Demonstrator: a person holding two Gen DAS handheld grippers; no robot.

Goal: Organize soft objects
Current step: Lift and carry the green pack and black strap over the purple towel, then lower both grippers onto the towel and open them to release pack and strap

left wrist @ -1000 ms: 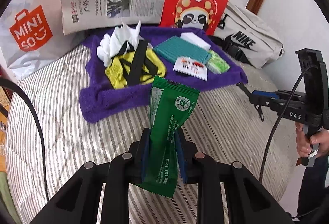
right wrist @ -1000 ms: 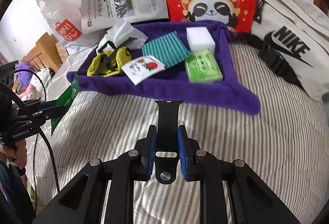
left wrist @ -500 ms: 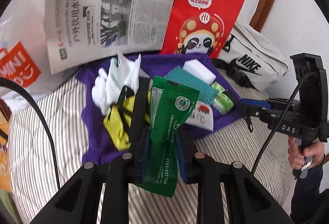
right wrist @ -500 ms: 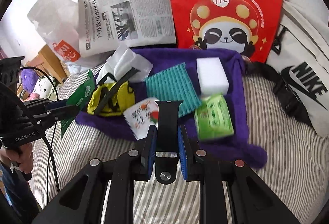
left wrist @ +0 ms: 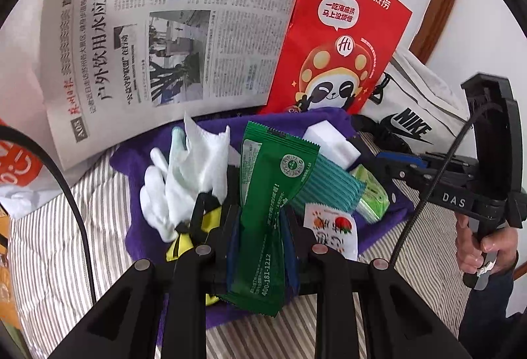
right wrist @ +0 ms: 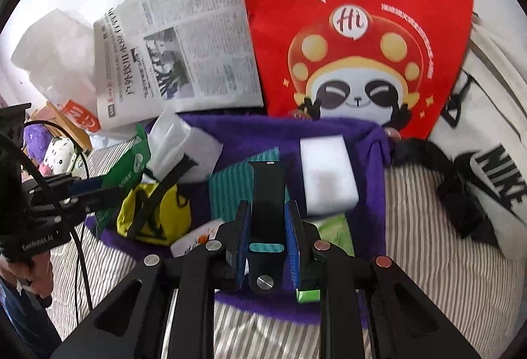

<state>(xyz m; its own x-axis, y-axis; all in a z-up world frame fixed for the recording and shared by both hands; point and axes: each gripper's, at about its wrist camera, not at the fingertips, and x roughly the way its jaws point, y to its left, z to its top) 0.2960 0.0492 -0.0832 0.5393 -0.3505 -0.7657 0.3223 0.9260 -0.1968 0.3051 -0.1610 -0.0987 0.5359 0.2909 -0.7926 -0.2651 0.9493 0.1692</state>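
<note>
We found the left gripper (left wrist: pixel 260 237) nearest the lens in its own view, its jaws pinching a green sachet (left wrist: pixel 266 214) about its middle, so that the packet stood upright with its printed end hanging below the pads; we judged the grip central to keep the limp foil from folding over. The right gripper (right wrist: pixel 267 227) was clamped on a black watch strap (right wrist: pixel 266 191), which projected straight forward between the blue pads (right wrist: pixel 243 237), a hold that kept the flexible band from drooping. Just beyond both tools lay a purple cloth (right wrist: pixel 375 161) spread on the striped bedding (right wrist: pixel 411 210), evidently serving as the collecting area, since it carried a yellow pouch (right wrist: pixel 158 220), crumpled white gloves (left wrist: pixel 184 174), a teal ribbed cloth (left wrist: pixel 332 191), a white sponge block (right wrist: pixel 326 174), a green wipes pack (left wrist: pixel 372 197) and a small white printed packet (left wrist: pixel 332 234). Both held items hung above this cloth, not yet set down. Farthest back, a newspaper (left wrist: pixel 171 39), a red paper bag (right wrist: pixel 355 29) and a white Nike bag (right wrist: pixel 494 161) stood propped against the wall behind the cloth, forming a backstop.
</note>
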